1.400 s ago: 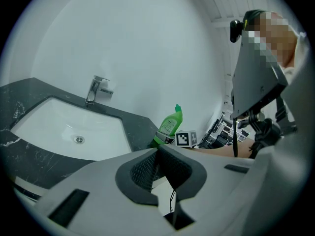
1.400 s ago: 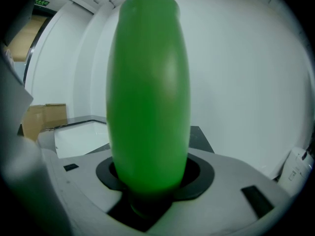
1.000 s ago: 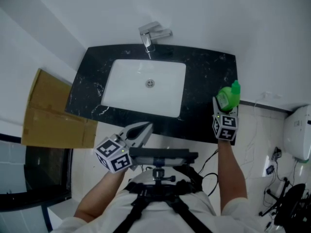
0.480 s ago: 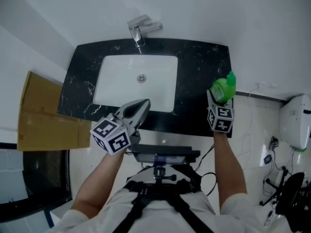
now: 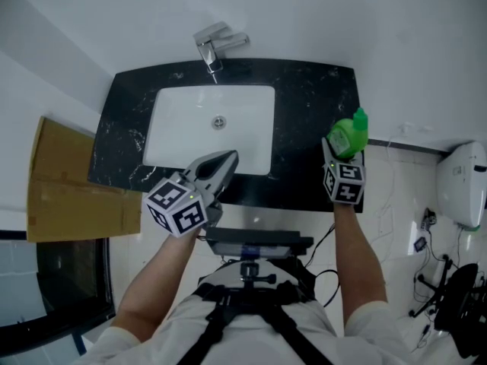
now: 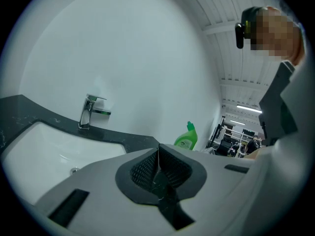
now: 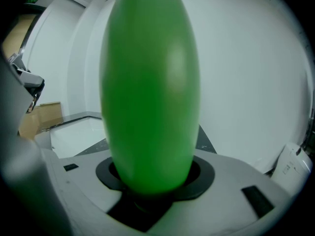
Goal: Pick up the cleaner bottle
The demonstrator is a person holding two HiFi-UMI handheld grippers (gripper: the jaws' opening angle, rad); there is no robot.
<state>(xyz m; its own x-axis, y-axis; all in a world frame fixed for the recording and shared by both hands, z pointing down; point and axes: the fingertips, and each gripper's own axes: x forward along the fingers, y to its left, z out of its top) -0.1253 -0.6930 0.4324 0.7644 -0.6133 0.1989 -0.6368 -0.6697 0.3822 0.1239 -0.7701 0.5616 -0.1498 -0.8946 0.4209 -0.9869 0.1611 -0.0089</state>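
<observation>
We have the green bottle [image 5: 348, 134] clamped between the jaws of the right tool [image 5: 342, 152], upright at the right of the head view, over the right end of the counter [image 5: 312, 97]. The grasp looks done. We cannot tell whether the base has left the counter, so the lift may remain. The right forearm reaches straight forward. The left tool [image 5: 222, 160], at lower centre, is closed on nothing and points toward the sink [image 5: 209, 124].

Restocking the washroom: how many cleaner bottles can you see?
1. The green bottle is at the counter's right end, gripped by the right hand-held gripper. More could be hidden off-view.
</observation>
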